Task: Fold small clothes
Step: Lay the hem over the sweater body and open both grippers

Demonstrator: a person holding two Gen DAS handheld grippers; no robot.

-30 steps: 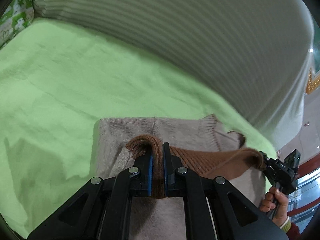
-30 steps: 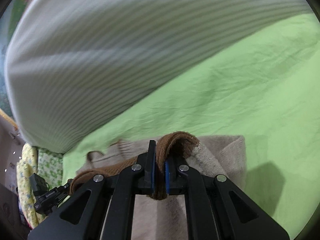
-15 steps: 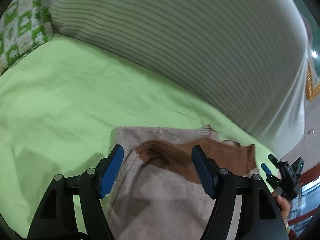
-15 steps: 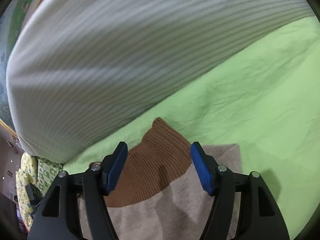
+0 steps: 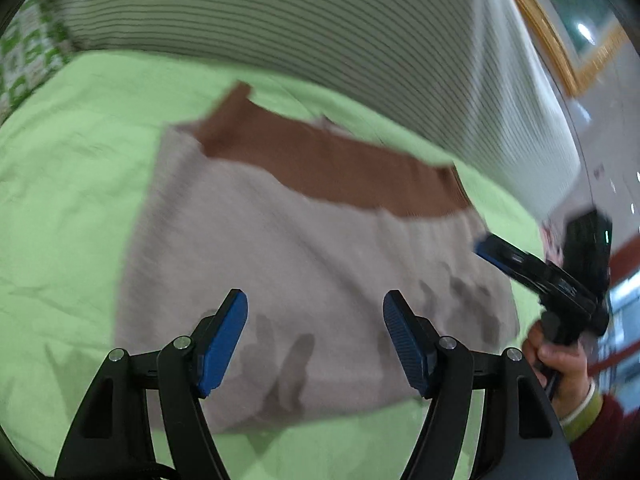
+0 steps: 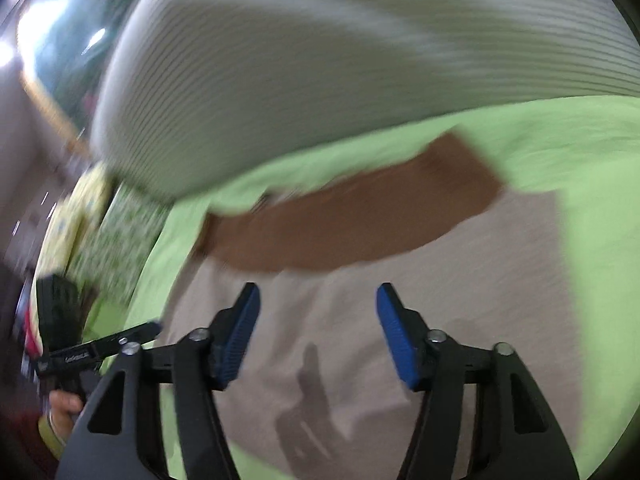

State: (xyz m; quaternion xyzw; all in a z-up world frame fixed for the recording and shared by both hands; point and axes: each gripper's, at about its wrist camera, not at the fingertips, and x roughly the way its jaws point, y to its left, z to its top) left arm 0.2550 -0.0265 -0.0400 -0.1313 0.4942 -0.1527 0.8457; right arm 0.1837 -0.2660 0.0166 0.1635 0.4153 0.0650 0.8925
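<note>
A beige knitted garment lies flat on the green sheet, its brown ribbed band along the far edge. My left gripper hovers over the garment's near half, open, with nothing between its blue pads. In the right wrist view the same garment and brown band lie ahead. My right gripper hangs above the beige cloth with its jaws apart and closing, nothing between them. A hand holds the right gripper's handle at the garment's right side.
A large grey-and-white striped duvet rises just behind the garment and fills the back. A green-and-white patterned pillow lies at the bed's left end. Green sheet shows around the garment on all sides.
Both grippers let go of the brown band, opened and drew back toward the near edge. The band now lies flat along the garment's far side.
</note>
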